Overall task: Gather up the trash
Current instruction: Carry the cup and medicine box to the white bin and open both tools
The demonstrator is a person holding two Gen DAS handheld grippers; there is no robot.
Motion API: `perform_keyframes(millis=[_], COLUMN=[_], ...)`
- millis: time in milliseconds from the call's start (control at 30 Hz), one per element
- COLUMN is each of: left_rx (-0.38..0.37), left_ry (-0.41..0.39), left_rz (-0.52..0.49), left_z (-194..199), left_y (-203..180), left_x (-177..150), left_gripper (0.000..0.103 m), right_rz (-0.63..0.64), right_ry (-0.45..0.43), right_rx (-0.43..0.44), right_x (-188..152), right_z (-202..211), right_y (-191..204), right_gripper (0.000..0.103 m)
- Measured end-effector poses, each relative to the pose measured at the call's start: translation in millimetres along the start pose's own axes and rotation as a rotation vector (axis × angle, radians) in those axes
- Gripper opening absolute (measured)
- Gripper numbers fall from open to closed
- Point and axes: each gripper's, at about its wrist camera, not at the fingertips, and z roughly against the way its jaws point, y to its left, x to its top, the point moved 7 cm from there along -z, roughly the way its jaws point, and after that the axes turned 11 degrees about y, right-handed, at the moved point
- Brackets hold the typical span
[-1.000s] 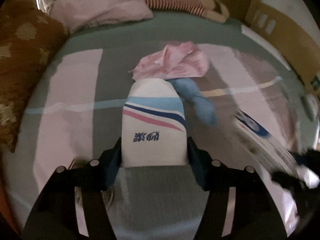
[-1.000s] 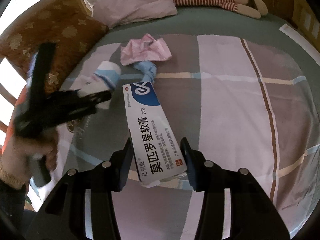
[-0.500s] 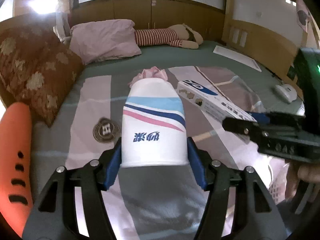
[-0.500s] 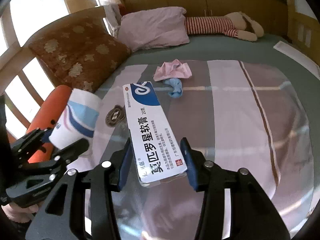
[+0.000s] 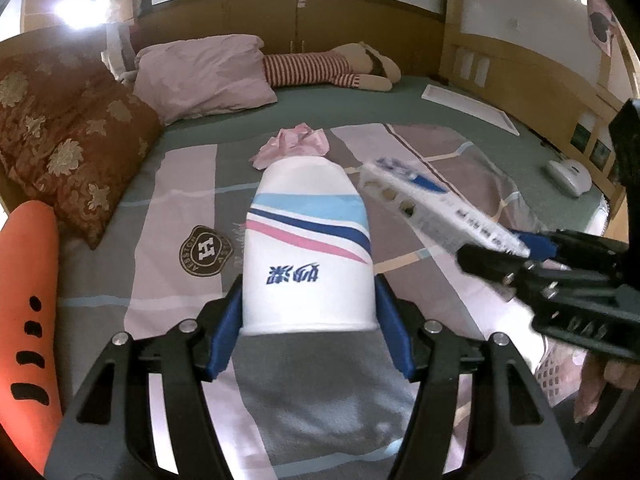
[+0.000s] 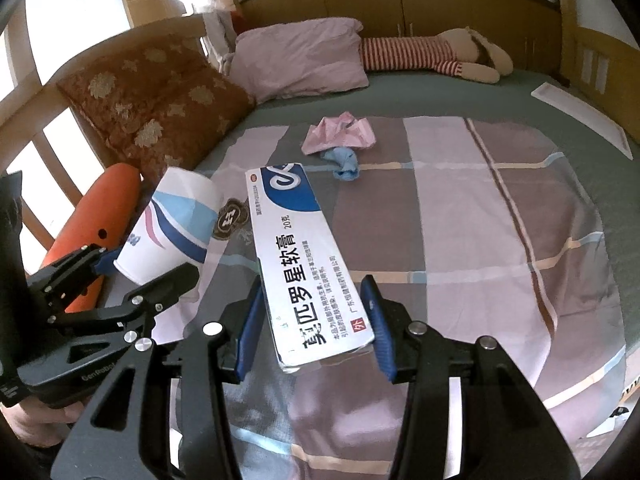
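Bedroom scene, with the bed point(image 6: 460, 208) under a striped quilt taking up most of both views, a brown cushion point(image 5: 72, 136) and a pink pillow point(image 5: 200, 76) at the far end. Both grippers are loaded: the left hand-held gripper point(image 5: 308, 322) is clamped on a paper cup point(image 5: 308, 248) with its blue pads on the two sides near the rim, and the right hand-held gripper point(image 6: 316, 322) is pinching the near end of a long ointment box point(image 6: 304, 252), which sticks out forward over the quilt. Both pieces are held up above the bed, close beside each other. What's left on the quilt is a crumpled pink wrapper point(image 6: 340, 136) with a blue glove point(image 6: 344, 164) touching its near edge, out in the middle. I'd say the job now is carrying these two to a bin, and there's something like a white basket low at the right edge of the left view, though I can't tell for sure. My tips: don't squeeze the cup harder, it'll crush and pop out. Keep the box level, since it's held by one end and can swing. Keep the two loads from bumping, and drop one at a time.
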Motion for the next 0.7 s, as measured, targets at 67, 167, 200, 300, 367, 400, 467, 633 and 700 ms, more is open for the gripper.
perform_keyframes(millis=[67, 167, 200, 300, 367, 400, 467, 633, 700], left_rx=[-0.019, -0.056, -0.071, -0.117, -0.156, -0.188, -0.253, -0.419, -0.486], left_ry=[-0.003, -0.004, -0.008, -0.022, -0.020, -0.017, -0.020, 0.006, 0.024], left_rz=[0.001, -0.013, -0.033, -0.080, -0.098, -0.113, -0.165, -0.350, -0.422], left_z=[1, 2, 5, 11, 14, 16, 26, 54, 66], left_y=[-3, -11, -18, -38, -52, -63, -95, -209, -260], left_x=[0, 1, 1, 2, 1, 1, 2, -8, -16], left_gripper=[0.063, 0.063, 0.063, 0.064, 0.064, 0.064, 0.064, 0.065, 0.066], right_rz=[-0.032, -0.076, -0.093, -0.170, -0.245, -0.290, -0.373, -0.546, -0.625], right_ry=[-0.050, -0.159, -0.184, -0.229, -0.224, -0.219, -0.194, -0.112, -0.242], right_rx=[0.025, -0.003, -0.037, -0.161, -0.241, -0.282, -0.336, -0.406, -0.411], right_x=[-3, -26, -40, -89, -127, -150, -195, -263, -269], right_z=[26, 90, 113, 171, 198, 212, 229, 233, 263], right_y=[-8, -35, -50, -101, -136, -155, -187, -241, -251], right_gripper=[0.048, 0.048, 0.048, 0.048, 0.048, 0.048, 0.049, 0.073, 0.073])
